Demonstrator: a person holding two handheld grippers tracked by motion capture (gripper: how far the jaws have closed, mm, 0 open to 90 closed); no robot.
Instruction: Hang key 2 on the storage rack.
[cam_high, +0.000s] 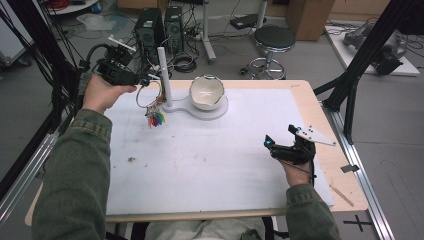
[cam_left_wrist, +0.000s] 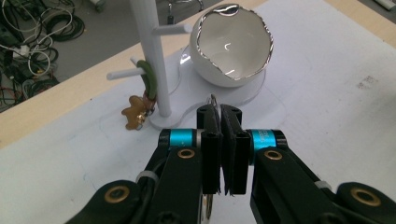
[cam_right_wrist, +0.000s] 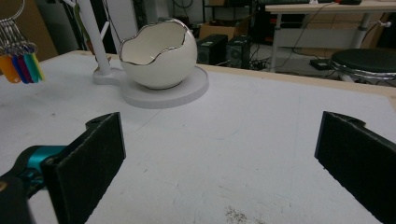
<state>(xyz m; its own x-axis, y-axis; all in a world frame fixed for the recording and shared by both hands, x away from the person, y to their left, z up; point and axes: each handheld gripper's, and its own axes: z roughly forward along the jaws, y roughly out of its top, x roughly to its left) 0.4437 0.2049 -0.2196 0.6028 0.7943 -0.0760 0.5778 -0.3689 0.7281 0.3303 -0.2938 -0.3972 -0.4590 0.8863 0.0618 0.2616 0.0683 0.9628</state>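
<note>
My left gripper (cam_high: 145, 80) is held above the table's far left, shut on a thin metal key ring (cam_high: 144, 98) from which several coloured tags (cam_high: 156, 119) hang. In the left gripper view the jaws of my left gripper (cam_left_wrist: 219, 110) are pressed together with the ring's wire (cam_left_wrist: 213, 99) poking out between them. Just ahead stands a white peg stand (cam_left_wrist: 149, 56); a green loop with a brown charm (cam_left_wrist: 137, 113) hangs on its lower peg. An egg-shaped white bowl (cam_high: 206, 92) shares the stand's base. My right gripper (cam_high: 280, 135) rests open near the right edge with nothing between its jaws.
The white mat (cam_high: 210, 160) covers most of the wooden table (cam_high: 345, 175). Beyond the far edge are two computer towers (cam_high: 160, 27), a black stool (cam_high: 274, 40) and loose cables. Black frame struts (cam_high: 355, 75) rise at the right and left.
</note>
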